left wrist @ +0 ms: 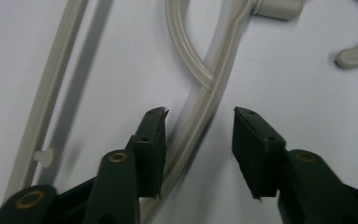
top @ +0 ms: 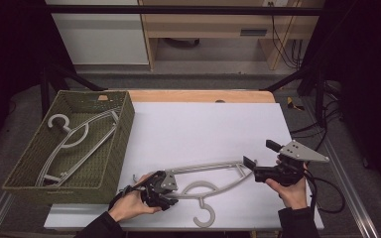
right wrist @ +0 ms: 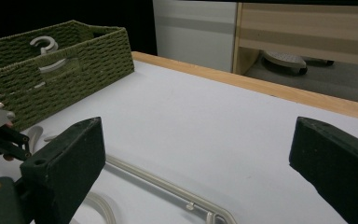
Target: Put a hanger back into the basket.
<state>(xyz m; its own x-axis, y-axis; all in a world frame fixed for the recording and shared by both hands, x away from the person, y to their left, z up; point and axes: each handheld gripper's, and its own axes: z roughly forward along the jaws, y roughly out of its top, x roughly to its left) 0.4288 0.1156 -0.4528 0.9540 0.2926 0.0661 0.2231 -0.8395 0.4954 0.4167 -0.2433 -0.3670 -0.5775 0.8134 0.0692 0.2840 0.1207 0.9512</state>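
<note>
- A pale plastic hanger (top: 213, 173) lies flat on the white surface (top: 203, 129), close to the person's edge. Its long axis runs roughly left to right in the high view, and its hook (top: 206, 214) curls toward the person.
- The left tool (left wrist: 198, 121) sits at the hanger's left end. Its jaws are parted and straddle the curved shoulder bar (the bar touches the inner face of one jaw, with a clear gap to the other), so nothing is clamped yet.
- The right tool (top: 252, 162) is just off the hanger's right end, jaws wide open and empty. In the right gripper view the straight bar passes below and between them.
- A green woven basket (top: 109, 148) stands to the far left and already holds another hanger (top: 74, 136).
- Judgement: if this hanger is bound for the basket, it must travel leftward. The left tool is nearer both hanger and basket, and would only need to close.
</note>
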